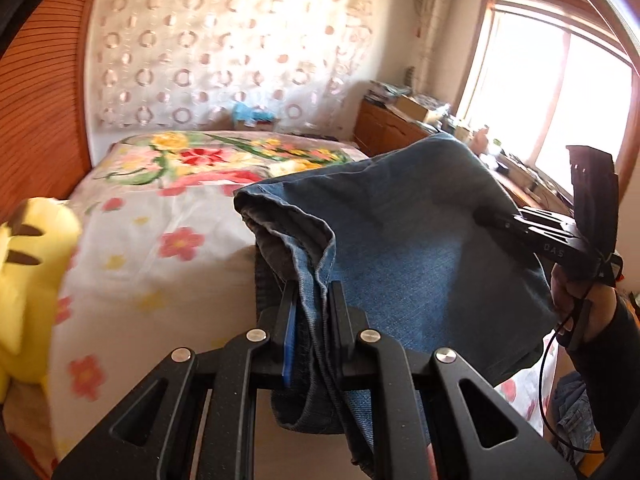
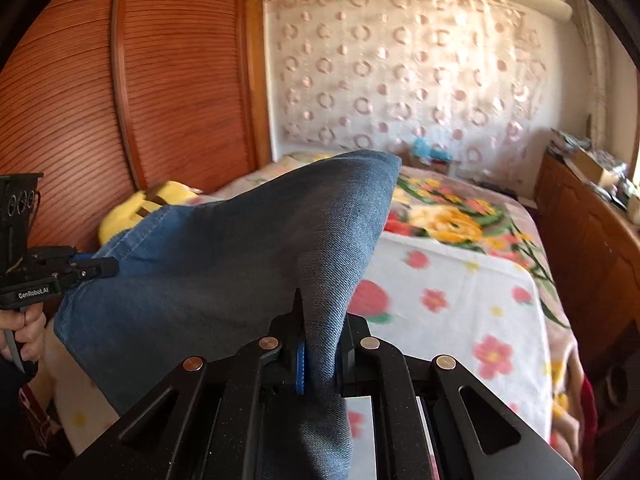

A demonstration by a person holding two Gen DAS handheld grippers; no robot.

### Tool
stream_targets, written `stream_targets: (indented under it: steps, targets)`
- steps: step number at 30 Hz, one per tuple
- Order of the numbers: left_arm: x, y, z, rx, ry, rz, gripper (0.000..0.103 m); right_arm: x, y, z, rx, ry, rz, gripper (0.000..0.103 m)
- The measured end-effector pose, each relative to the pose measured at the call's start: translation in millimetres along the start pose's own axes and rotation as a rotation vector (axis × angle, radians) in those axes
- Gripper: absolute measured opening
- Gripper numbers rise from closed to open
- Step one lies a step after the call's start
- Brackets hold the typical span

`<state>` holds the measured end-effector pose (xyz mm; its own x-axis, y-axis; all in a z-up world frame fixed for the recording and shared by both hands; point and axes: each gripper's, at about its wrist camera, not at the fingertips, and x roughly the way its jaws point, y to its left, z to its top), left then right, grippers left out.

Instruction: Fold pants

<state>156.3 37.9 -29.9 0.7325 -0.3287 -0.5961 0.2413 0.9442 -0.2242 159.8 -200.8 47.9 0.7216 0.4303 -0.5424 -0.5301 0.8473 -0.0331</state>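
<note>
Blue denim pants (image 1: 408, 240) hang stretched in the air above a bed with a white, flower-printed cover (image 1: 160, 216), held up between both claws. The left gripper (image 1: 314, 300) is clamped on a bunched hem edge, and the right gripper (image 2: 320, 332) is pinched tight on a fold of the same denim. A yellow plush toy (image 1: 28, 280) lies at the bed's edge beside a ribbed wooden wardrobe (image 2: 120, 100).

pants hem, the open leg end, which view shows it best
The left wrist view. There the pants show the hem opening, stitched edge and grey inside, just beyond the left gripper clamped on it. The right wrist view shows smooth denim pinched in the right gripper, with a stitched edge far left.
</note>
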Motion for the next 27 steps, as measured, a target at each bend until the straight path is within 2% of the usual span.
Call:
stream_targets:
  steps: [4,7,10,12,14,16,18,20,27]
  targets:
    - [36.1,-19.5,1.6,0.054,0.045,0.027,0.016,11.0,-35.1,-15.4,0.064,0.068,0.003,0.010]
    - [47.9,-20.5,-0.9,0.060,0.072,0.047,0.017,29.7,-49.6,-27.5,0.094,0.130,0.003,0.011]
    - [49.1,-22.4,-3.2,0.076,0.081,0.072,0.025,40.8,-56.1,-34.7,0.123,0.154,0.004,0.015]
    - [43.7,-22.6,-2.8,0.084,0.068,0.088,0.037,43.3,-59.2,-34.9,0.137,0.156,0.007,0.017]
    - [38.5,-23.4,-1.0,0.086,0.053,0.091,0.050,43.8,-61.2,-35.5,0.141,0.161,-0.003,0.031]
    - [32.5,-24.7,2.5,0.086,0.033,0.076,0.059,46.5,-63.0,-34.3,0.151,0.178,-0.021,0.037]
    - [29.3,-28.6,3.8,0.092,0.028,0.065,0.075,44.8,-59.3,-35.1,0.164,0.187,-0.020,0.043]
    - [26.2,-35.9,4.6,0.108,0.019,0.049,0.077,37.2,-58.9,-38.6,0.177,0.195,-0.026,0.051]
    - [35.8,-58.4,2.7,0.137,0.038,0.005,0.077,11.5,-55.7,-51.9,0.214,0.210,-0.012,0.053]
